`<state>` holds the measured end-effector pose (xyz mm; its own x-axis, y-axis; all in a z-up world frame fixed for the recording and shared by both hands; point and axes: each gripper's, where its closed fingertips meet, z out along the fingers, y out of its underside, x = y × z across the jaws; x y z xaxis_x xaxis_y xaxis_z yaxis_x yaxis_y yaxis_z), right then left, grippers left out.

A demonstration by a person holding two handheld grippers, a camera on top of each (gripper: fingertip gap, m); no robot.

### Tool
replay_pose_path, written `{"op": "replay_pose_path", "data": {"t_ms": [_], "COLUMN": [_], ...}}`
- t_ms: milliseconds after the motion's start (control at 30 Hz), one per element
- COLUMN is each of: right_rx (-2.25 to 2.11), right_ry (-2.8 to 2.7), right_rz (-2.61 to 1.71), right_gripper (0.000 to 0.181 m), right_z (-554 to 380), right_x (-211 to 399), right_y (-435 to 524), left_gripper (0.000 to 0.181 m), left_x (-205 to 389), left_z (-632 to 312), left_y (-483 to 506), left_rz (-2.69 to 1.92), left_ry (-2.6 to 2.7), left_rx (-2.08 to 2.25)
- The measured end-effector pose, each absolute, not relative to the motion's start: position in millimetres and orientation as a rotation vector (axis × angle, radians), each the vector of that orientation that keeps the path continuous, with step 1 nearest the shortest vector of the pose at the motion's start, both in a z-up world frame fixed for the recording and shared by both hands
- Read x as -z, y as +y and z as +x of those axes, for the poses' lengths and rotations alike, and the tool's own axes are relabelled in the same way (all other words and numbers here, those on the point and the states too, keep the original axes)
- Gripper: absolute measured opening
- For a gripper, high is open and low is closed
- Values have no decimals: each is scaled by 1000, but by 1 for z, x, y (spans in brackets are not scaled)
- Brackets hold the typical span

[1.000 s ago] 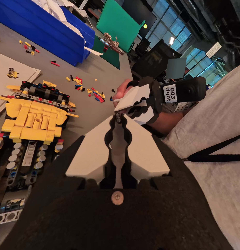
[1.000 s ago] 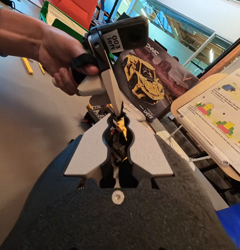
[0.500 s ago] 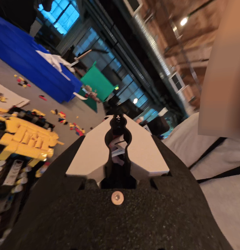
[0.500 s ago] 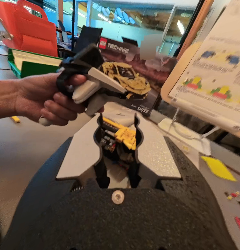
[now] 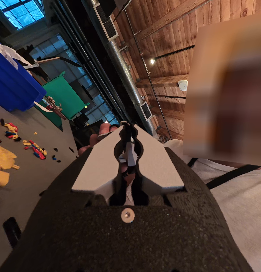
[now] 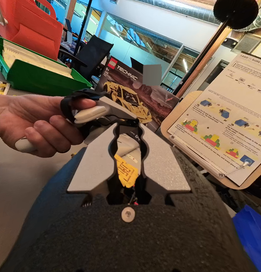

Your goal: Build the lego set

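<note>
My left gripper (image 5: 127, 127) is shut on a small black lego piece (image 5: 127, 132) at its fingertips, raised off the table and tilted up. It also shows in the right wrist view (image 6: 135, 119), held by a hand, with its tip at the mouth of my right gripper (image 6: 128, 125). My right gripper is open, its jaws standing either side of that tip, and holds nothing. The yellow lego car model (image 6: 126, 172) lies on the table below, seen between the right fingers, and its blurred edge shows in the left wrist view (image 5: 1, 163).
Loose red, yellow, blue and black pieces (image 5: 35, 148) lie on the grey table (image 5: 43, 173). Blue bin (image 5: 12, 88) and green bin (image 5: 63, 91) stand behind. The set's box (image 6: 135, 97), a green tray (image 6: 38, 76) and an instruction board (image 6: 224, 132) stand ahead of the right gripper. The grippers are tip to tip, or close to it.
Both grippers have lifted and tilted up from the model. The right gripper has opened. The left stays shut on the small black piece, its tip now at the right jaws.
</note>
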<state>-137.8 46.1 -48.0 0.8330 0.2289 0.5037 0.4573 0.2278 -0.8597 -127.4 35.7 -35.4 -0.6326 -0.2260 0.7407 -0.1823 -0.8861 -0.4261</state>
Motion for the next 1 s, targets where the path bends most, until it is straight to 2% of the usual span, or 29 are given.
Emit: {"op": "replay_pose_path", "data": {"t_ms": [367, 500, 633, 667, 933, 1000], "right_rx": [263, 160, -1, -70, -876, -937], "right_ry": [-660, -665, -834, -893, -1352, -1357], "right_rz": [-1326, -1345, -1357, -1362, -1510, -1551], "right_gripper": [22, 13, 12, 7, 7, 8], "right_z": [-134, -135, -141, -142, -153, -149], "right_x": [46, 45, 47, 48, 66, 68], "right_y": [44, 44, 33, 27, -33, -30], "left_gripper": [6, 6, 6, 6, 7, 7], "left_x": [39, 39, 39, 42, 60, 61], "left_z": [-123, -124, -129, -131, -142, -136], "left_y": [33, 30, 19, 14, -43, -39], "left_rz": [-1359, -1353, -1344, -1353, -1378, -1393], "left_ry": [700, 727, 850, 923, 1445, 1410], "left_rx": [2761, 2782, 2798, 2783, 2687, 2662]}}
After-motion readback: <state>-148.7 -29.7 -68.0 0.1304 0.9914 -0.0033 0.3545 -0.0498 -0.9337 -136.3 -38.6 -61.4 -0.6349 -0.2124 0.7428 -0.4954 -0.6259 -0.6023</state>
